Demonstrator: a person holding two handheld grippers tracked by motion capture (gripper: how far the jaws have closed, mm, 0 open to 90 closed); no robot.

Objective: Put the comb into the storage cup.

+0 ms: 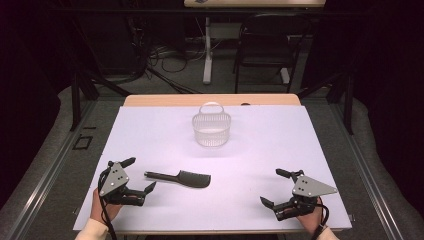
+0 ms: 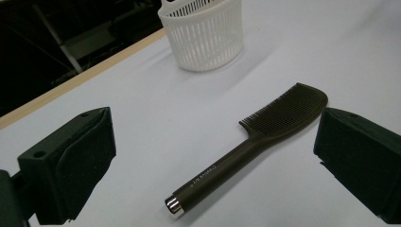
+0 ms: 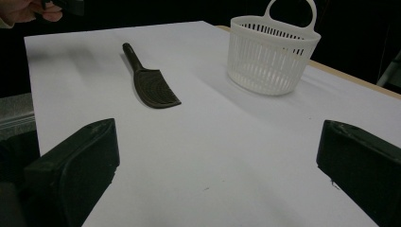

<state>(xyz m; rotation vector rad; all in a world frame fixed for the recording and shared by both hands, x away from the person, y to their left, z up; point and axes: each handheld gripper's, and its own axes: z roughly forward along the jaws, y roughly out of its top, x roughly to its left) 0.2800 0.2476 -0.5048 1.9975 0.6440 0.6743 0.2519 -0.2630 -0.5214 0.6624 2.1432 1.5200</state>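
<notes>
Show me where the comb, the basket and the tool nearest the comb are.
comb [image 2: 246, 151], left gripper view, on its handle.
basket [image 1: 212, 131], high view, on its slatted side wall.
left tool [image 1: 140, 175], high view, midway between its open tips.

The left tool [image 2: 215, 156] gapes wide around a dark comb [image 2: 255, 144], white basket [image 2: 205, 33] beyond.

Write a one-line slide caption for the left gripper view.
Open left gripper faces a dark plastic comb lying flat on the white table, white slatted plastic basket beyond.
</notes>
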